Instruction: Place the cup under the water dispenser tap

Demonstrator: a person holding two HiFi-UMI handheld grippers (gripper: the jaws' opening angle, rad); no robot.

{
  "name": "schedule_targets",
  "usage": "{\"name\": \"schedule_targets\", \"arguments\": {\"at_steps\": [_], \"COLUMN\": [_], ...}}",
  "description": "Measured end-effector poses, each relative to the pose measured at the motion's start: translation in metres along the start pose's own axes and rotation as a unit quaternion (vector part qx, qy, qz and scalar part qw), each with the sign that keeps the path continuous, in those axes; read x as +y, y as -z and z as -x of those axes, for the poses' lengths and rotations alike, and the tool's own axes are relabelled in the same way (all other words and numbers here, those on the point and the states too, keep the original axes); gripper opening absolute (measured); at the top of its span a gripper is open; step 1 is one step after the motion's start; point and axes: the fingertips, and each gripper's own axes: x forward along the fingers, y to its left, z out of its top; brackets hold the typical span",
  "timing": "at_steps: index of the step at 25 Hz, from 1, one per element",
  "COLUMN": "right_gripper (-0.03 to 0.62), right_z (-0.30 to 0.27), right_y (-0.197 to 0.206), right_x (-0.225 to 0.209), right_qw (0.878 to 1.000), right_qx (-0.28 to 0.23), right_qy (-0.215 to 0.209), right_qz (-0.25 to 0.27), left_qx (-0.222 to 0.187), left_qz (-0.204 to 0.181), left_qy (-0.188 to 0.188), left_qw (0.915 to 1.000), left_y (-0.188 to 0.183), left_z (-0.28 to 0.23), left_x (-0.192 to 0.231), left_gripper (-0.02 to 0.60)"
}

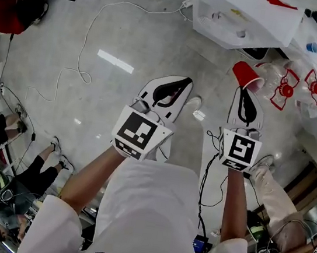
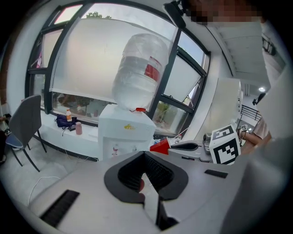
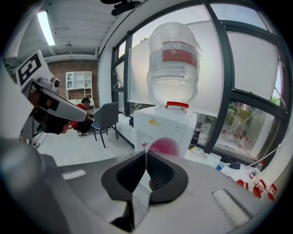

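A red cup (image 1: 246,75) hangs tilted on its side in front of my right gripper (image 1: 243,92), whose jaws are shut on its rim. In the right gripper view the cup's (image 3: 164,147) pink inside shows just past the closed jaw tips (image 3: 145,155). The white water dispenser (image 1: 246,12) stands ahead, with a big clear bottle (image 3: 174,64) on top. The cup is short of the dispenser's front (image 3: 158,125). My left gripper (image 1: 184,83) is level with the right one and to its left. Its jaws are shut with nothing held (image 2: 145,155). The left gripper view shows the cup (image 2: 160,146) to the right.
A white cable (image 1: 88,42) loops over the grey floor to the left. A grey chair (image 3: 106,116) stands left of the dispenser. People sit at the far left (image 1: 4,129). Red-and-white wire items (image 1: 285,89) and clear bottles lie along the window ledge on the right.
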Motion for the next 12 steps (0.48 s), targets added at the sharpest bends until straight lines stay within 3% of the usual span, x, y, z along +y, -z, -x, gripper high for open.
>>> {"name": "schedule_targets", "arguments": {"at_steps": [12], "right_gripper": [0.025], "right_z": [-0.064], "right_y": [0.053], "right_x": [-0.008], "right_qw": [0.999], "right_qx": [0.027], "right_qy": [-0.008], "right_qz": [0.035], "left_qx": [0.030], "left_qz": [0.011], "left_qy": [-0.026], "left_qw": [0.9991], "left_y": [0.036], "left_z": [-0.037], "left_x": [0.038], "left_gripper": [0.002]}}
